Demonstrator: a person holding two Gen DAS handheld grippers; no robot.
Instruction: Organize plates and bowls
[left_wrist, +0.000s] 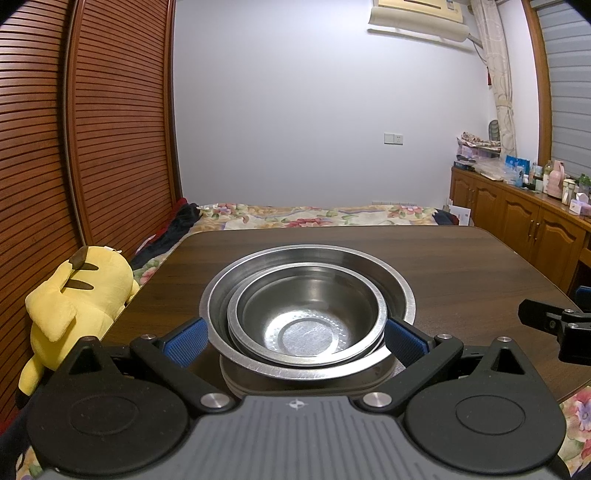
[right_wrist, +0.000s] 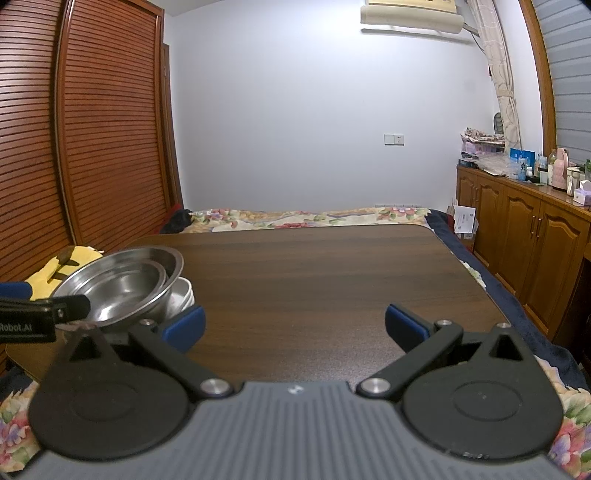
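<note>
Steel bowls (left_wrist: 306, 314) nested, smaller inside larger, sitting on a stack of white dishes (right_wrist: 181, 295) at the near-left part of the dark wooden table (right_wrist: 314, 266). In the left wrist view, stack dead ahead at 12 o'clock, filling the gap between the blue pads (left_wrist: 184, 341) of the left gripper (left_wrist: 295, 339). Left gripper spread wide, pads flanking the big bowl's rim at 9 and 3 o'clock; contact hard to judge, looks just beside, not clamping. No long axis to speak of: round ware, any rim point equal.

From the right wrist view, stack off at 10 o'clock, tilted look from the fisheye. Right gripper (right_wrist: 295, 325) released, jaws wide, nothing between them but bare tabletop, well apart from the bowls. Left gripper clearly nearer, so likely the one to act; closing across the rim or sliding under probably next.

Readable writing: "Robot.AI" partly cut, white on the black arm of the left gripper at 9 o'clock in the right wrist view. Small logo on each gripper body, no text. Boxes on the sideboard (right_wrist: 524, 236) at 3 o'clock too small to read.

Yellow plush toy (left_wrist: 70, 302) beside the table at 9 o'clock.
</note>
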